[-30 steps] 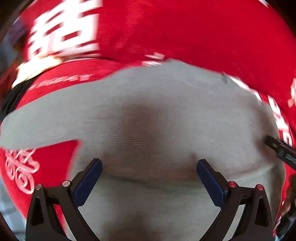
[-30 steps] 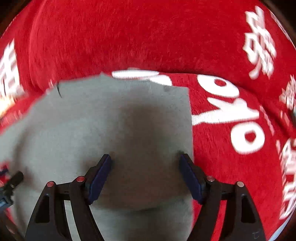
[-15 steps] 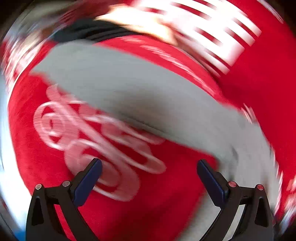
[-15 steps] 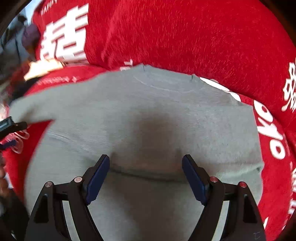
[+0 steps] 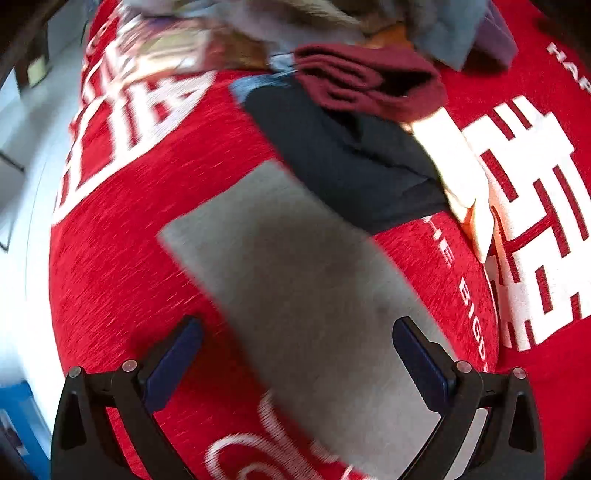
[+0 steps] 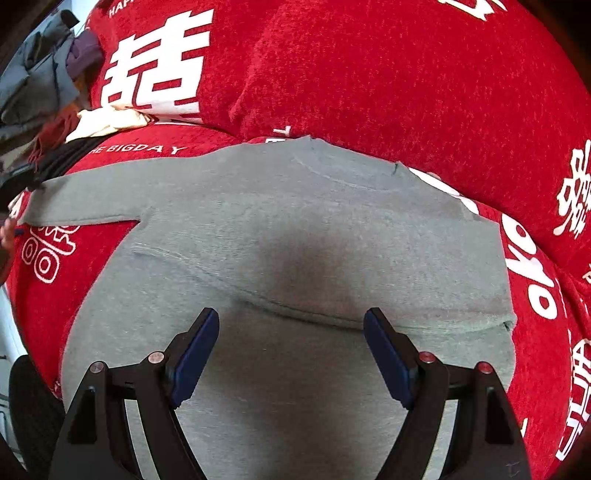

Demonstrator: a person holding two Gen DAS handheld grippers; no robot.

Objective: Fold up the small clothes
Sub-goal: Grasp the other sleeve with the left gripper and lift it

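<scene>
Lying flat on the red cover (image 6: 388, 81) with white lettering: a grey sweater (image 6: 295, 229), chest up, neckline toward the cushion behind it. Folded across the chest from the far right side, one sleeve, its cuff edge ending near the sweater's right edge. Stretching out to the left of the sweater's body, the other sleeve (image 5: 295, 273), flat on the cover and reaching toward a heap of other garments.

Hanging above the sweater's lower chest, the right gripper (image 6: 291, 347), tilted downward, its blue pads spread wide with nothing clamped between them; only grey knit visible below the gap, whether touched or not impossible to tell.

Hovering over the outstretched sleeve, the left gripper (image 5: 297, 358), also spread wide and gripping nothing, the sleeve running diagonally under the gap. Blurring across much of this view.

Just beyond the sleeve's end, overlapping its far corner, a black garment (image 5: 343, 155). Resting on the black garment's far edge, a folded maroon garment (image 5: 365, 85). Beside the black garment to the right, a cream-coloured cloth (image 5: 458, 173). Farther behind the maroon piece, a jumble of grey-blue clothing (image 5: 443, 33), too blurred to make out further.
</scene>
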